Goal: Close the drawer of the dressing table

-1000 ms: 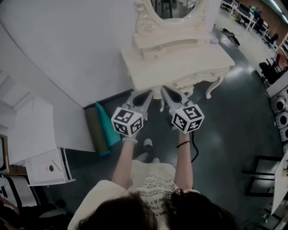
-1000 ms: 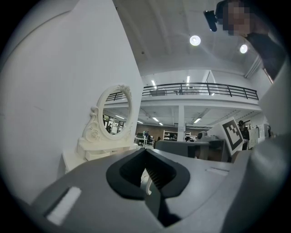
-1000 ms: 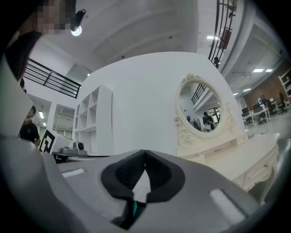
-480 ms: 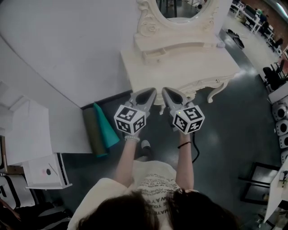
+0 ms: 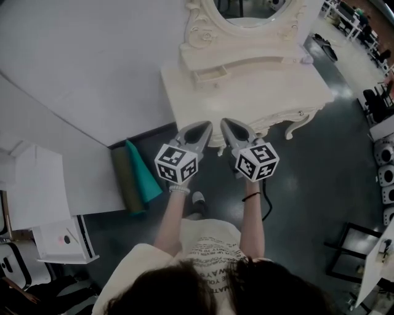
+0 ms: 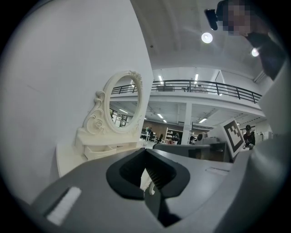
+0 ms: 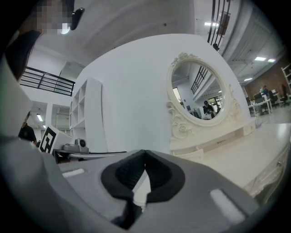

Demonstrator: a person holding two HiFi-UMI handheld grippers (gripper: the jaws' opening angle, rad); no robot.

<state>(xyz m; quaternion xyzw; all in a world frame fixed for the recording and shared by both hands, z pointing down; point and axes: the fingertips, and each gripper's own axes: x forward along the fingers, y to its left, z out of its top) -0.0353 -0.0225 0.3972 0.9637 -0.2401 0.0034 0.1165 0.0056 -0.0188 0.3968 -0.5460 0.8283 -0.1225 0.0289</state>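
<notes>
At the front edge of the cream desk point(image 5: 246, 101): left gripper point(image 5: 206, 127) and right gripper point(image 5: 225, 123) sit side by side, close together, both pointing at the desk, marker cubes up toward the head camera. Seen from above, their tips overlap the desk's front lip near the middle. Can't tell whether they touch it.

Left fingers point(image 6: 129, 170): pressed together at the tip, nothing between them. Right fingers point(image 7: 161, 175): same, tips meeting, nothing pinched.

Drawer point(image 5: 209, 75): the small one at the left end of the raised tier under the oval mirror point(image 5: 246, 7), at the back of the desk by the white wall point(image 5: 92, 55). It stands a little proud of the tier front, so it's not fully in. It's well apart from both grippers, with bare desktop between. Left gripper view has it left of the fingers, right gripper view has it right of them.

Curved leg point(image 5: 294, 126) shows under the desk's right front corner.

Dark floor point(image 5: 308, 184): dark green roll point(image 5: 123, 181) and teal roll point(image 5: 143, 172) lie touching at the foot of the wall, left of the left gripper. Dark band point(image 5: 250, 197) on the person's right wrist.
</notes>
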